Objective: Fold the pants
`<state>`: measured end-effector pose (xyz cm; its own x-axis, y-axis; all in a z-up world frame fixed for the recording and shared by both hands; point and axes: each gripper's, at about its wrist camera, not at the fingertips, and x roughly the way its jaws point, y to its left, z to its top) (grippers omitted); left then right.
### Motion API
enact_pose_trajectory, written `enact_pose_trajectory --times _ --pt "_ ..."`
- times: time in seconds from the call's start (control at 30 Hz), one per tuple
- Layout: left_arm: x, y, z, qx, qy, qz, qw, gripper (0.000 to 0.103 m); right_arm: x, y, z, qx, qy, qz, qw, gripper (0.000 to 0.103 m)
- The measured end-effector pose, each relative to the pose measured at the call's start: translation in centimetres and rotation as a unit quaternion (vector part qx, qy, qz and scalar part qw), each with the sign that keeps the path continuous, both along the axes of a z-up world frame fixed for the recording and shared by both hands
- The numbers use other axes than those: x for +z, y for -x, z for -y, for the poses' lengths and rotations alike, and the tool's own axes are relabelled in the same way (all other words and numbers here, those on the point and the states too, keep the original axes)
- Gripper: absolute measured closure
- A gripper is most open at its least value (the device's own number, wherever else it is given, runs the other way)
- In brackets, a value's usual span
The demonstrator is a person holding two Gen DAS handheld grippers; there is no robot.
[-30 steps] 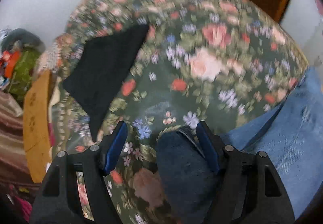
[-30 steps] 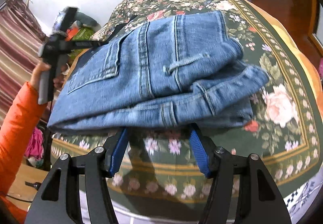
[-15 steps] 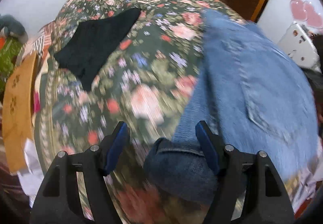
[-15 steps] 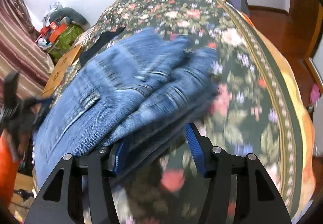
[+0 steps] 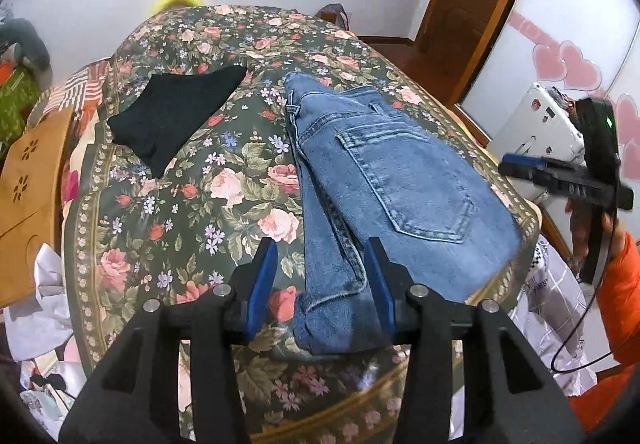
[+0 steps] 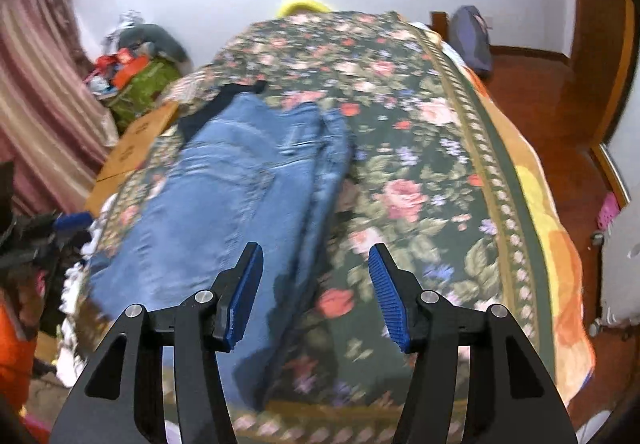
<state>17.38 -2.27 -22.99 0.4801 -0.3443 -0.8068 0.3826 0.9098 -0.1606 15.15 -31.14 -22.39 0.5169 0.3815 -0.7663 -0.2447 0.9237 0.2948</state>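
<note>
The left hand-held gripper tilts steeply down over the near edge of the bed; its jaws have just been closing, and the folded end of the jeans lies between the blue pads, against the right one with a gap at the left, so no clamp shows. The right hand-held gripper also points down, jaws spread, with nothing pinched; denim lies below its left pad. The jeans lie folded on the floral bedspread, long axis running from the near edge away toward the far wall, back pocket up. A black garment lies apart to their left. The right wrist view is blurred, and an orange sleeve is cut off at the frame edge.
</note>
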Motion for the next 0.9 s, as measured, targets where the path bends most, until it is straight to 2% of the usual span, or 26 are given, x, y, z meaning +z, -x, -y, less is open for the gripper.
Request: enact_pose_trajectory --times 0.17,0.3,0.4,0.47,0.57,0.63,0.73,0.9 --pt "-2.4 1.3 1.0 -0.028 0.011 -0.039 0.9988 0.058 -1.2 2.2 -2.8 0.027 -0.007 -0.003 1.000 0.050" --pt "-4.4 1.9 1.9 -0.024 -0.030 -0.023 0.9990 0.057 -4.3 2.5 -4.2 0.022 -0.008 -0.038 0.999 0.055" --pt "-5.4 1.8 1.9 -0.005 -0.046 -0.023 0.9987 0.057 -5.0 2.7 -4.3 0.020 -0.002 -0.031 0.999 0.063" --pt "-5.9 1.4 1.1 0.022 -0.032 -0.034 0.9986 0.057 -4.7 3.0 -4.4 0.021 0.010 -0.019 1.000 0.070" --pt "-6.5 1.3 -0.4 0.062 0.008 -0.057 0.9964 0.057 -4.7 3.3 -4.0 0.019 0.006 -0.016 1.000 0.073" --pt "-6.7 1.6 -0.6 0.071 0.016 -0.059 0.9956 0.056 -4.9 3.6 -4.0 0.017 0.005 -0.015 1.000 0.073" --pt "-6.0 1.7 -0.7 0.075 0.006 -0.056 0.9956 0.057 -4.6 3.9 -4.2 0.022 0.017 -0.011 1.000 0.074" --pt "-3.3 1.2 0.1 0.051 -0.044 -0.035 0.9971 0.058 -3.2 3.5 -3.2 0.033 0.020 -0.015 0.999 0.074"
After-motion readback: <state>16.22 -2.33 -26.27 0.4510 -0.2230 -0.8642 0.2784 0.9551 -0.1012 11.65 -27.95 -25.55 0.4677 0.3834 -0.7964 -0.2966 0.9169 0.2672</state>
